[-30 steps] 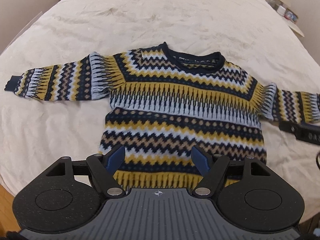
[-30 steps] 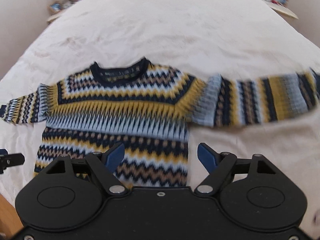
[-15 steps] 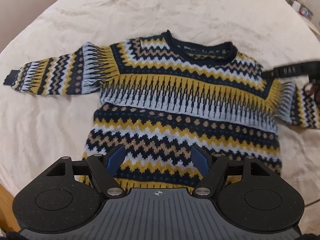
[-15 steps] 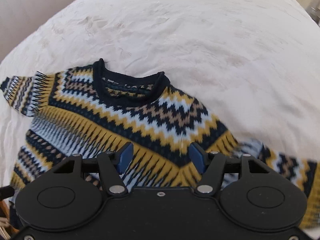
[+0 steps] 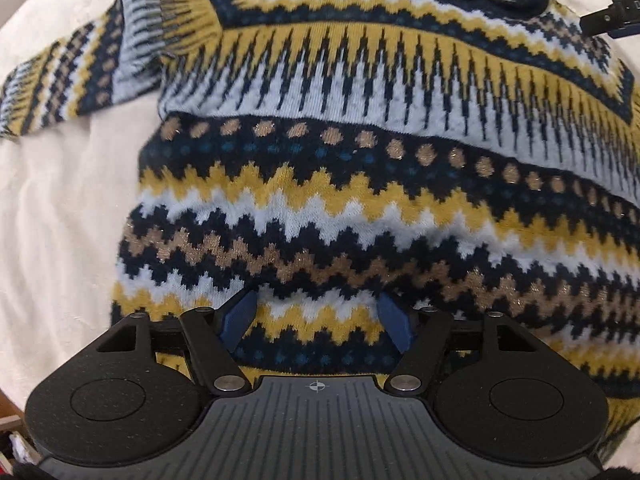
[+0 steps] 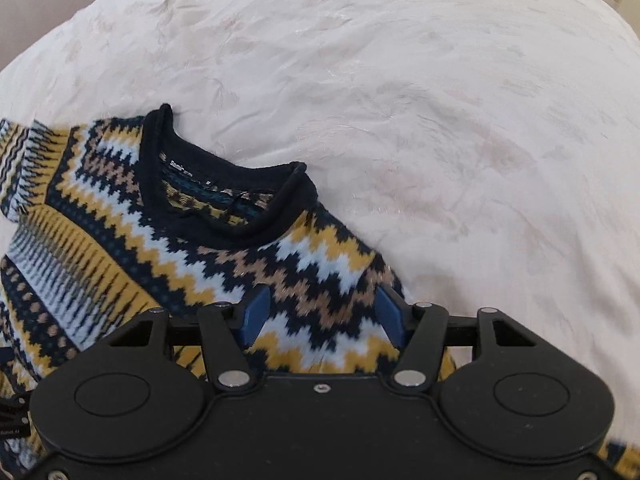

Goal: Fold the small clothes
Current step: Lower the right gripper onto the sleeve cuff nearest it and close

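A bedroom at home, by the look: a wide bed under a cream bedspread, a patterned sweater spread on it.

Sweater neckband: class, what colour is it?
Dark navy, nearly black; the neckband shows best in the right wrist view.

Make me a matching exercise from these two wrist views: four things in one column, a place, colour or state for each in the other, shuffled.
1 left gripper
2 right gripper
3 collar
4 bedspread

a cream
b open over the sweater near its hem
c dark navy
d open over the shoulder beside the neck

Pairs: 1-b, 2-d, 3-c, 4-a
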The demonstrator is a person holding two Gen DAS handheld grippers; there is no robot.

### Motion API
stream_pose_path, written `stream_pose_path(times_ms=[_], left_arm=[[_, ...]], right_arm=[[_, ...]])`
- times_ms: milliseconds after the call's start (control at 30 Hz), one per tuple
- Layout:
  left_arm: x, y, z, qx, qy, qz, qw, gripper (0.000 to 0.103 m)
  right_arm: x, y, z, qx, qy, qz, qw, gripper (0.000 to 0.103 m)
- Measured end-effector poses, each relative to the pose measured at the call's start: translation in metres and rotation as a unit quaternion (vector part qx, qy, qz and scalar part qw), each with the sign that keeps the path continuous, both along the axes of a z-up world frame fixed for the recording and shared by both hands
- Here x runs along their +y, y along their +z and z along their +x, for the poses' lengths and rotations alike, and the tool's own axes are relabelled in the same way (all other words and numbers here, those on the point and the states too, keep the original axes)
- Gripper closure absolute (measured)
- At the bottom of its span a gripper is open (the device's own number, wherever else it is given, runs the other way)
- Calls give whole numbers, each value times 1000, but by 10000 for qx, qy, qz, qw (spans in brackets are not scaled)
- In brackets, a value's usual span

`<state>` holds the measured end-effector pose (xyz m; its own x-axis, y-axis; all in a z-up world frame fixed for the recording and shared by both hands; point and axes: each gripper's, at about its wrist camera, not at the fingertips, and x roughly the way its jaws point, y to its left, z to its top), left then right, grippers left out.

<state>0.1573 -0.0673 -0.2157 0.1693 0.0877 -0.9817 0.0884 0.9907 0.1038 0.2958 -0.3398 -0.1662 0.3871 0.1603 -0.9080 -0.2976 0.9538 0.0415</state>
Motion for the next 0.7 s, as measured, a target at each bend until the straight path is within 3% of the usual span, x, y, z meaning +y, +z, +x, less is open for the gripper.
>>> stream_pose_path(times_ms=[300,367,400,433,600,700], left_arm=[[-2,-4,-2,30,21,72,10000,34],[-2,-4,-3,34,25,72,10000,34],[-2,-4,-3,39,29,70,10000,34],[-3,-3,-2,46,29,70,10000,35],[-4,6,0,-26,23,59,10000,38],[-7,20,-1,-322,-17,19,9995,38]], right_arm=[[6,-32,35,490,647,143,9966,41],[4,-35,37,500,631,242,9965,55],[3,-35,37,473,622,273,9966,82],[2,-34,37,481,594,267,9967,94],[0,-27,28,198,699,185,9972,98],[-4,-18,25,-122,555,38,9984,99]])
